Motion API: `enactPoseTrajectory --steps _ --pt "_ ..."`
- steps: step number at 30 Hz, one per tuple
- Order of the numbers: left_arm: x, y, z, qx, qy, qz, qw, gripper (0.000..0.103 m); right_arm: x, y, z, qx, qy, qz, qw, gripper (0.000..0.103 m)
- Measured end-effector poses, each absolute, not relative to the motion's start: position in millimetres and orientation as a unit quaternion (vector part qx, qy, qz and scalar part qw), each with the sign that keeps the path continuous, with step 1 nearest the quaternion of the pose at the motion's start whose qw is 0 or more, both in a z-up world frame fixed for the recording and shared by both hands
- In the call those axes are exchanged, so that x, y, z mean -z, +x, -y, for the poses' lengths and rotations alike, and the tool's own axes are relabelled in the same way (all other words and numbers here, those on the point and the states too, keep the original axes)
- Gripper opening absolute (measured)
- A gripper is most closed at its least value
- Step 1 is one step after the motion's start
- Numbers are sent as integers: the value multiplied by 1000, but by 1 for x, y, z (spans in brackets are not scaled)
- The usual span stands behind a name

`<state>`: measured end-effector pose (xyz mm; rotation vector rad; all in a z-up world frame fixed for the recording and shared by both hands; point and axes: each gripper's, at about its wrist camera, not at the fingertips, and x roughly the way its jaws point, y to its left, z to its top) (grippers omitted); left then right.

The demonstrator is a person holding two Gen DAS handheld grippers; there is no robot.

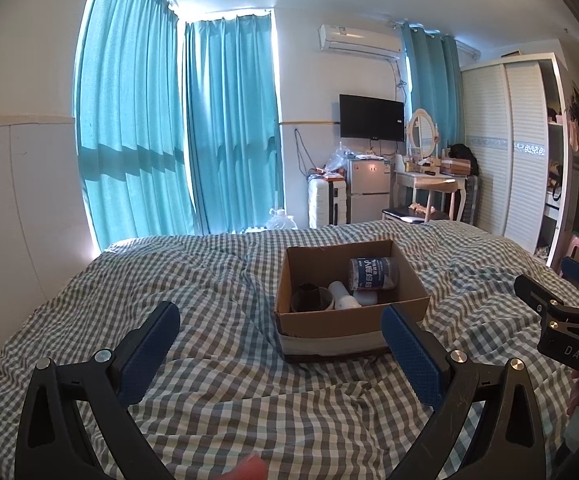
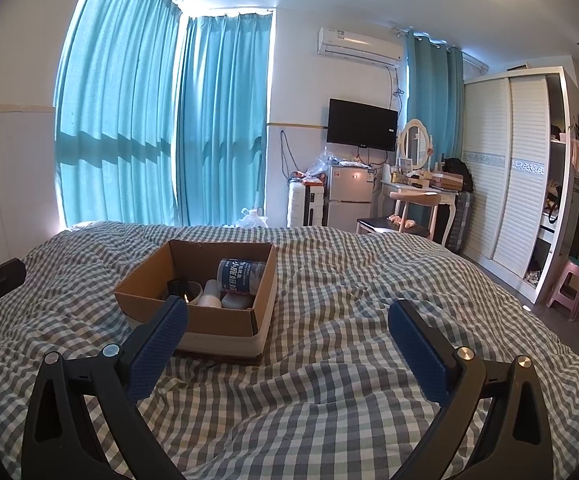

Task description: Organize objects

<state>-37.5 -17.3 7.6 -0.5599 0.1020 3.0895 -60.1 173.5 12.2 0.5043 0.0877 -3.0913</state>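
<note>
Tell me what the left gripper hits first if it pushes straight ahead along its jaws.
Probably the near wall of the open brown cardboard box on the grey-and-white checked bedspread. The open, empty left gripper points just left of the box's middle, though how high it hangs above the bed is unclear.

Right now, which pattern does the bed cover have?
The bed cover has a grey and white check pattern. The right wrist view shows it best.
</note>
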Motion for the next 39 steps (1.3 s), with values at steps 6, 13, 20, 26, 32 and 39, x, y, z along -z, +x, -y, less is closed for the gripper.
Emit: enactPoseTrajectory --steps 6,13,20,26,32,39 --pt "-5 -38 17 -983 -181 -38 -4 103 -10 -61 -173 986 165 -28 3 101" --pt "-4 -39 20 -982 -185 -29 -1 103 -9 -61 -171 986 166 -28 1 101" --pt "-3 -39 20 -982 -185 -30 -2 103 -8 -61 -171 985 168 -28 1 101" --pt "-3 -39 20 -982 -185 -31 -2 103 -7 -60 -171 985 170 -27 1 101" --pt "-2 -39 20 -982 -186 -30 -3 103 -5 -60 -171 985 170 -27 0 101" --pt "1 -38 17 -981 -189 -35 0 103 -4 -60 -171 985 172 -27 0 101"
